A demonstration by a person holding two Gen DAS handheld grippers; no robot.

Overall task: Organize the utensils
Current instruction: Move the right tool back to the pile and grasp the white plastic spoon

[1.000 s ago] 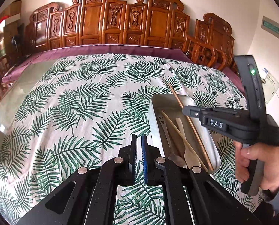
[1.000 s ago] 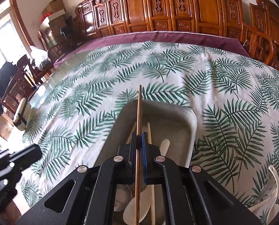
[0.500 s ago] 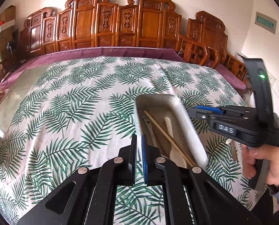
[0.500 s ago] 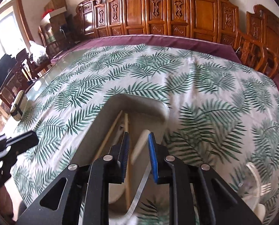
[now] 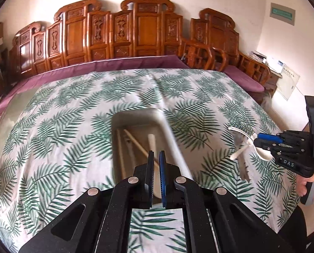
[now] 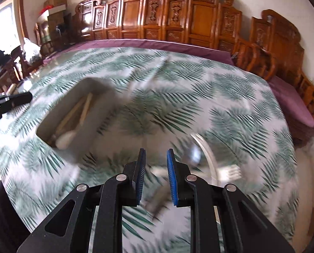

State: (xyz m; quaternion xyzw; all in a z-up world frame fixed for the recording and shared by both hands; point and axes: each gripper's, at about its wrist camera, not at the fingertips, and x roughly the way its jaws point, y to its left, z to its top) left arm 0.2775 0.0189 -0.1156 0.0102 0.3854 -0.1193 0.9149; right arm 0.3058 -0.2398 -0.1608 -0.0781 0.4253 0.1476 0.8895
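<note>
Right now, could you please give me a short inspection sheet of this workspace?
Surface: table under a palm-leaf cloth.
Job's things: grey tray holding chopsticks and a pale spoon.
Clutter: loose white utensils on the cloth right of the tray.
Grippers: left gripper nearly closed, empty; right gripper open, empty, above the loose utensils.
Cables: nothing seen.
Surroundings: carved wooden chairs, white wall.

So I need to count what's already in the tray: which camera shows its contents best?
The left wrist view. It is sharp there, looking down into the grey tray, with the chopsticks and a pale spoon distinct. The right wrist view is motion-blurred: the tray sits at left, its contents smeared together.
</note>
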